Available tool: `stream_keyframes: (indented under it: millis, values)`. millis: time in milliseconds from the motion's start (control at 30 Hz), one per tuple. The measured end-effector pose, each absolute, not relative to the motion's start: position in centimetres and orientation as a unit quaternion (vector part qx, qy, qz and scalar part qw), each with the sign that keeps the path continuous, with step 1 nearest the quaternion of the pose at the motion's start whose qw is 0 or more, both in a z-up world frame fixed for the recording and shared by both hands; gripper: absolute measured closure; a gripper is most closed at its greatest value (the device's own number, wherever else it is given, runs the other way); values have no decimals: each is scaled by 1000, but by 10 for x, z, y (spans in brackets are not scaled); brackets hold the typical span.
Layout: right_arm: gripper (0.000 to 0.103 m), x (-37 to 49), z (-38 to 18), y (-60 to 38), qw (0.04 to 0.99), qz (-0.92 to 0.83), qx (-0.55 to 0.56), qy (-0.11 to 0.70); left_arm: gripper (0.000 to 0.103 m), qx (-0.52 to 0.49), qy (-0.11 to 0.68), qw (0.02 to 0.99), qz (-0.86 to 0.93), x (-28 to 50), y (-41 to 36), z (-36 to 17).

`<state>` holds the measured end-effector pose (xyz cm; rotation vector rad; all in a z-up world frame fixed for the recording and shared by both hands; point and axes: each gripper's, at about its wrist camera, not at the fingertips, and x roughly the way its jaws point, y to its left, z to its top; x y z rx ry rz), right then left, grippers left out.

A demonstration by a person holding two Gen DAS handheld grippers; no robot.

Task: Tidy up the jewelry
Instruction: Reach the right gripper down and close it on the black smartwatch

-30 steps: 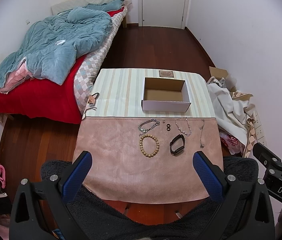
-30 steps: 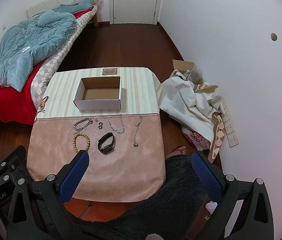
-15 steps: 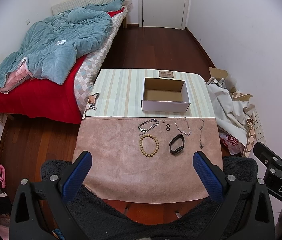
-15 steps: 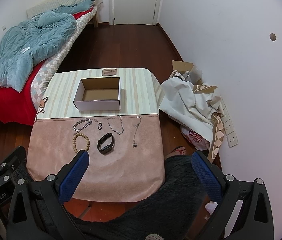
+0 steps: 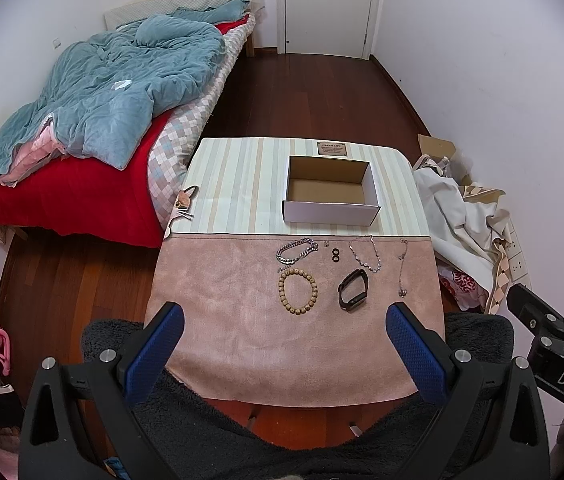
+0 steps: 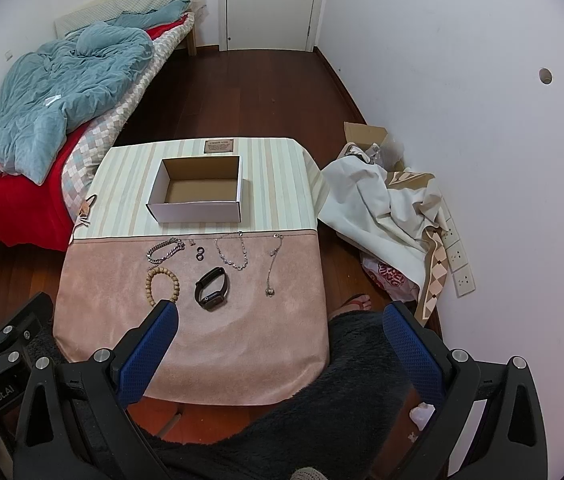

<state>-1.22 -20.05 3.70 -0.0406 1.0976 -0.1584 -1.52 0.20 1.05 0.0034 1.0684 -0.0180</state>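
Jewelry lies on the pink cloth [image 5: 241,320] of a small table: a wooden bead bracelet [image 5: 298,292], a silver chain bracelet [image 5: 296,250], two small black rings [image 5: 336,255], a thin silver chain [image 5: 366,254], a pendant necklace [image 5: 402,268] and a black wristband [image 5: 353,290]. An open, empty cardboard box [image 5: 332,190] stands behind them on the striped cloth. My left gripper [image 5: 282,344] is open, high above the table's near edge. My right gripper [image 6: 282,340] is open too, above the near right corner; the wristband [image 6: 211,289] and the box [image 6: 197,190] show there.
A bed [image 5: 113,92] with a teal quilt stands left of the table. A pile of white cloth and a carton [image 5: 458,200] lies at its right against the wall. A dark fuzzy garment [image 5: 282,440] fills the near foreground. A closed door [image 5: 326,4] is at the back.
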Motion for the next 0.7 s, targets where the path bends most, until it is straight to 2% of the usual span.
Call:
stream_keyframes:
  millis: [367, 567, 700]
  values:
    - [0, -1, 24, -207, 845, -80, 5, 529, 0, 20, 503, 864, 18, 0, 3, -3]
    - [0, 34, -29, -214, 822, -83, 22, 563, 0, 56, 511, 854, 82, 40, 18, -53]
    - [0, 63, -83, -211, 796, -75, 29, 600, 0, 86, 536, 833, 109, 68, 25, -99]
